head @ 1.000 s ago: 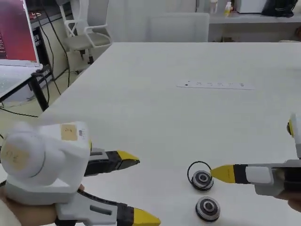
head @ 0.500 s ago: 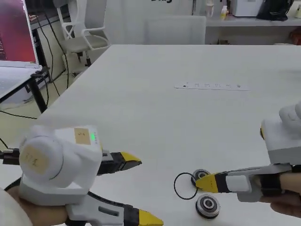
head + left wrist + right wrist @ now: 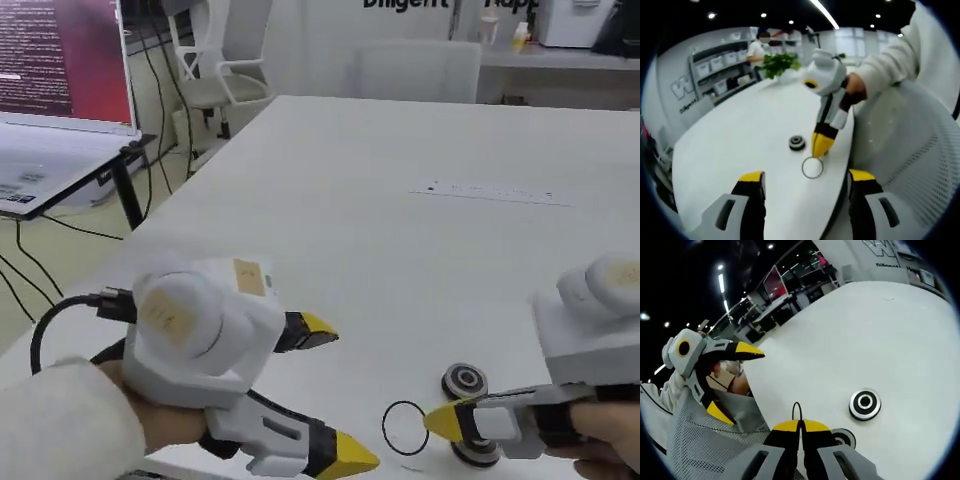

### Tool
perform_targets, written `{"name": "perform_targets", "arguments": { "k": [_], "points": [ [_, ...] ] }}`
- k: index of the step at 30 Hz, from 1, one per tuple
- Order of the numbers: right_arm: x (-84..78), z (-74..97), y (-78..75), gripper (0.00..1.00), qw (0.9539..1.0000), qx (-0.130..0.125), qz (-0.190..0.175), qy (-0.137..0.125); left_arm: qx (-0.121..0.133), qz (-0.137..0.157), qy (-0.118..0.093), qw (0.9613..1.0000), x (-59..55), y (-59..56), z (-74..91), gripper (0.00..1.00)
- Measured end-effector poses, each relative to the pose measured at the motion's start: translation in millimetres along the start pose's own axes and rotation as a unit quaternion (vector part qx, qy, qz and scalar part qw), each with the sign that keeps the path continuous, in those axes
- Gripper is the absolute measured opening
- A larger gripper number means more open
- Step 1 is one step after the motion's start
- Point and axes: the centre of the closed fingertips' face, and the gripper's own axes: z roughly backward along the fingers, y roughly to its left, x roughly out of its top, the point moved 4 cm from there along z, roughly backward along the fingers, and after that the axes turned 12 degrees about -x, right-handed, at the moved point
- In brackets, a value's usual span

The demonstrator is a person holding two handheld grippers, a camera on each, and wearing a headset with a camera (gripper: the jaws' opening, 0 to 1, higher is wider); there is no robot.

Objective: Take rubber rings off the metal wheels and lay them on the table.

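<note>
A thin black rubber ring (image 3: 405, 428) hangs low over the white table (image 3: 380, 230) near its front edge, pinched at its right side by my right gripper (image 3: 445, 422), which is shut on it. In the right gripper view the ring (image 3: 797, 412) shows edge-on above the shut jaws (image 3: 800, 426). Two metal wheels lie right of the ring: one (image 3: 465, 380) free, the other (image 3: 478, 450) partly hidden behind the right gripper. My left gripper (image 3: 335, 392) hovers open to the left of the ring, holding nothing. In its own view the ring (image 3: 812, 167) lies just ahead of its open jaws (image 3: 806, 176), with a wheel (image 3: 797, 143) beyond.
A white power strip (image 3: 495, 192) lies flat farther back on the table. A monitor (image 3: 60, 60) on a side desk with cables stands at the left, and office chairs (image 3: 415, 70) stand behind the table. The table's front edge runs just under the grippers.
The right gripper has pulled the ring away from the wheel and carried it left, toward the front edge. The left gripper stays open. The head camera has shifted.
</note>
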Motion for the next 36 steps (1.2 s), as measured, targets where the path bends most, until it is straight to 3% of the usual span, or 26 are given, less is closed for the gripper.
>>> {"name": "perform_targets", "arguments": {
  "k": [7, 11, 19, 31, 36],
  "points": [
    [-7.9, -12.3, -4.8, 0.0, 0.9986, -0.023, 0.045, 0.019, -0.002, -0.006, 0.022, 0.9997, -5.9, -1.1, -1.3, 0.67],
    [-6.2, -10.6, -3.5, 0.0, 0.9987, -0.018, 0.047, 0.008, -0.001, -0.008, 0.028, 0.9996, -6.9, -1.7, -1.6, 0.66],
    [-6.7, -9.9, -2.1, 0.0, 0.9957, -0.03, 0.088, -0.002, 0.002, -0.01, 0.03, 0.9995, -7.7, -2.5, -0.5, 0.66],
    [10.4, 8.4, -5.7, 0.07, 0.9952, -0.029, 0.08, -0.048, 0.007, 0.001, 0.023, 0.9997, -8.2, -1.0, 1.3, 0.66],
    [14.9, 17.3, -10.0, 0.1, 0.9952, -0.032, 0.064, -0.066, 0.005, -0.003, 0.029, 0.9996, -10.3, -3.2, 1.1, 0.66]
  ]
}}
